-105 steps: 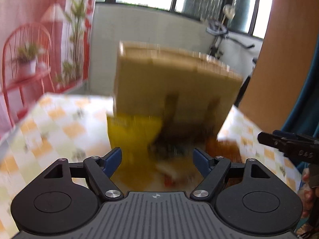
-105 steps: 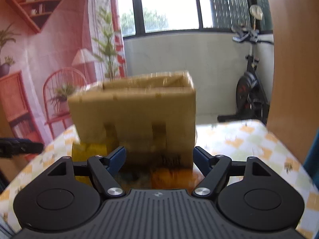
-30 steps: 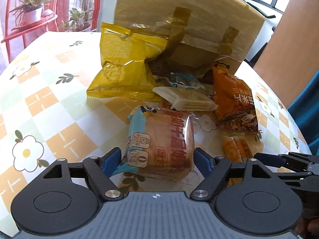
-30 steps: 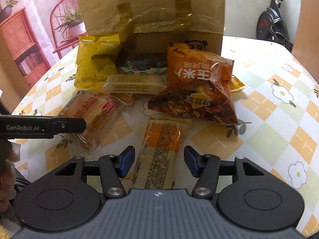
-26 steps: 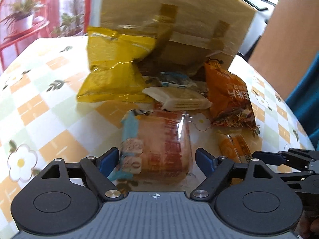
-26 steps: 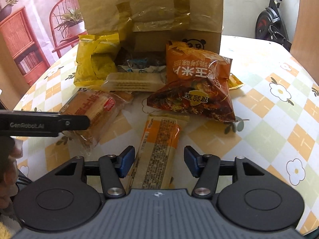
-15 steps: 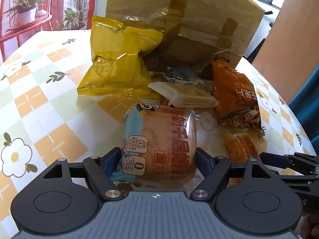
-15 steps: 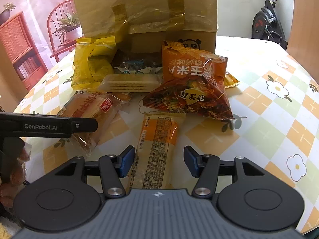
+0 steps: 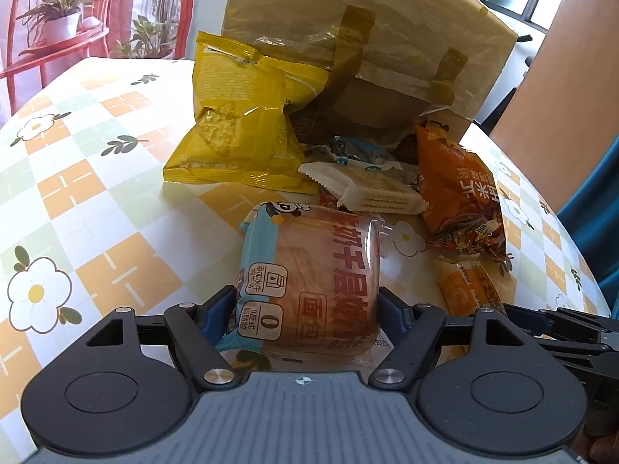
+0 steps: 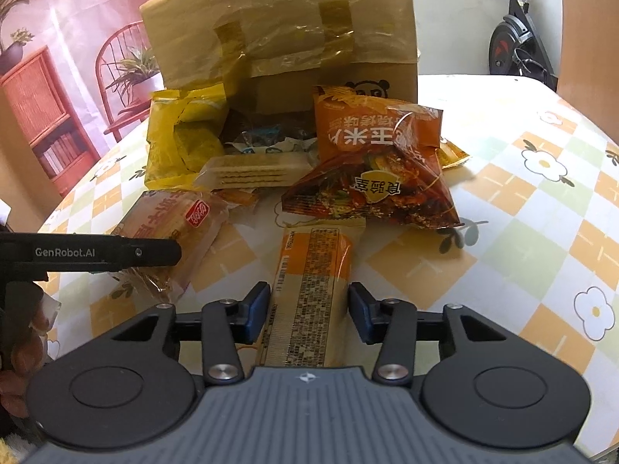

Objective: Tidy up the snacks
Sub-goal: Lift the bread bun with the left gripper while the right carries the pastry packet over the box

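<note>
Barely started, I'd say. The big cardboard box point(image 10: 278, 34) stands at the far side of the table point(image 9: 77, 208), taped up with yellowish tape, and every snack lies loose in front of it; nothing looks sorted yet. There's a little panda face printed low on the box's right corner.

Going down in size: the yellow chip bag point(image 9: 240, 123) leans against the box on the left, and the orange corn-snack bag point(image 10: 371, 166) lies on the right with big characters 玉米 on it, upside down from the right camera. Between them sits a white wafer pack point(image 10: 251, 172) and behind it a small blue wrapper, too crumpled to read.

The bread pack point(image 9: 309, 278) is nearest on the left. The left gripper point(image 9: 307, 311) has both fingers pressed against its sides, so it's clamped on it, though the pack looks like it's resting on the table. Its label shows 面包 and a "0" badge.

The right gripper point(image 10: 308, 311) straddles the long orange bar pack point(image 10: 309, 282), fingers parted with slim gaps each side, not gripping. Only fine print is visible on that one.

"GenRobot.AI" is printed on the left gripper's finger.
</note>
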Demonstrator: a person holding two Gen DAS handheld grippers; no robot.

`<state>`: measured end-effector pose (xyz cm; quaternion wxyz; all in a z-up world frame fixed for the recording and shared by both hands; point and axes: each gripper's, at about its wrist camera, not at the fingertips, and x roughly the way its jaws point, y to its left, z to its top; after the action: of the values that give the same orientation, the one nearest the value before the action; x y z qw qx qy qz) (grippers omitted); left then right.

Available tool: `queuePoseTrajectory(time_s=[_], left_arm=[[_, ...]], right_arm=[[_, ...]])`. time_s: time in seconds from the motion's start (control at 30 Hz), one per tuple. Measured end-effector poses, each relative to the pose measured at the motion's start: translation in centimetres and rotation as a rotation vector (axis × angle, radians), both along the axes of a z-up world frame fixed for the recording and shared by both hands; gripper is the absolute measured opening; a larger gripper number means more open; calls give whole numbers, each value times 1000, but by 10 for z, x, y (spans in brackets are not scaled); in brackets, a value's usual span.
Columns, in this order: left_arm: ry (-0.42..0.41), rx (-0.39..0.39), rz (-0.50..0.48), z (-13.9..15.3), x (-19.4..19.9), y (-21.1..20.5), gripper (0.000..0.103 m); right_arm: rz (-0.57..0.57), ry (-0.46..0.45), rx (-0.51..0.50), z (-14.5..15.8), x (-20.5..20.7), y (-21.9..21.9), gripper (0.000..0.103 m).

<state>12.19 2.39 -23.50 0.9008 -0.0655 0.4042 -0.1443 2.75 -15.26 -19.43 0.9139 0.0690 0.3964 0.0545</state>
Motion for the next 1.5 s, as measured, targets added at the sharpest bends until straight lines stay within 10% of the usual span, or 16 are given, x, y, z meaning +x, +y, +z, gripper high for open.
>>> queuePoseTrajectory(time_s=[0.4,0.83,1.5], left_arm=[[-2,-11,8,2,-1,3,78],[-213,-54,-40,56,-21,10,78],[-463,-84,-11,210,96,-21,78]], right_arm=[[-6,1,22,-3,1,-4,46],[18,-161,54,30,-8,-8,44],[60,-491,50,182,121,-28,44]])
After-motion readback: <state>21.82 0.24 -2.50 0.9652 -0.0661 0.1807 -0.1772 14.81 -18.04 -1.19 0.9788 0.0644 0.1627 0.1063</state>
